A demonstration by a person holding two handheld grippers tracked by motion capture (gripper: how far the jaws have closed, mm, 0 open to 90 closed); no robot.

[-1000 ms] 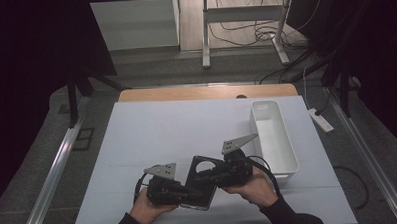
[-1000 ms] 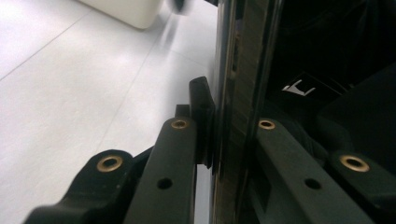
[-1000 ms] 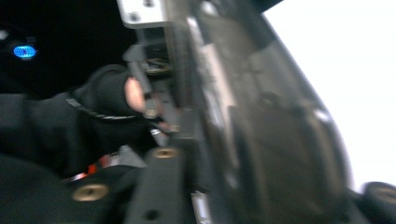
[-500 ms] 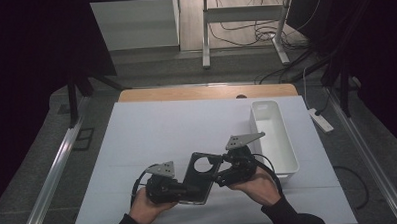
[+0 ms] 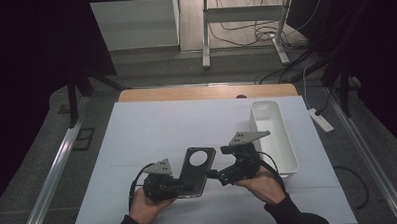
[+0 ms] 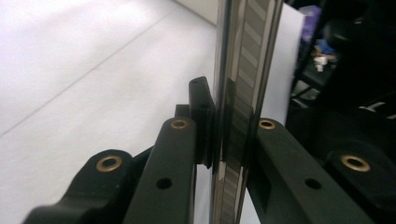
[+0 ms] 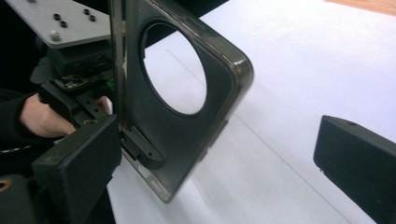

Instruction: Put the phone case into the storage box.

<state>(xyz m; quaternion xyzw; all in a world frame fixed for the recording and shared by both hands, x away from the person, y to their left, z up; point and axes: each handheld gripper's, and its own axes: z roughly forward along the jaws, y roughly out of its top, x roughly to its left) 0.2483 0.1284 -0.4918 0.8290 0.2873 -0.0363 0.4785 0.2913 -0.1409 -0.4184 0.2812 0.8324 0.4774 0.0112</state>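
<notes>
Two grippers meet low over the white table [image 5: 137, 129], each held in one of the person's hands. The left gripper [image 5: 175, 184] is clamped on the near end of a dark phone case [image 5: 194, 171] with a large round hole; in the left gripper view the case [image 6: 243, 93] runs edge-on straight up between the two black jaws, which press on it from both sides. In the high view the case lies tilted above the table surface, its round hole toward the far end. The right gripper [image 5: 212, 173] sits just to the right of the case with its jaws spread wide; they have just been opening. In the right gripper view one jaw stands beside the lower edge of the case [image 7: 187, 135] and the other is well off to the side, so the pads do not press on it. A white tray [image 5: 288, 156] stands near the right edge of the table, beyond the right hand [image 5: 261, 182].
</notes>
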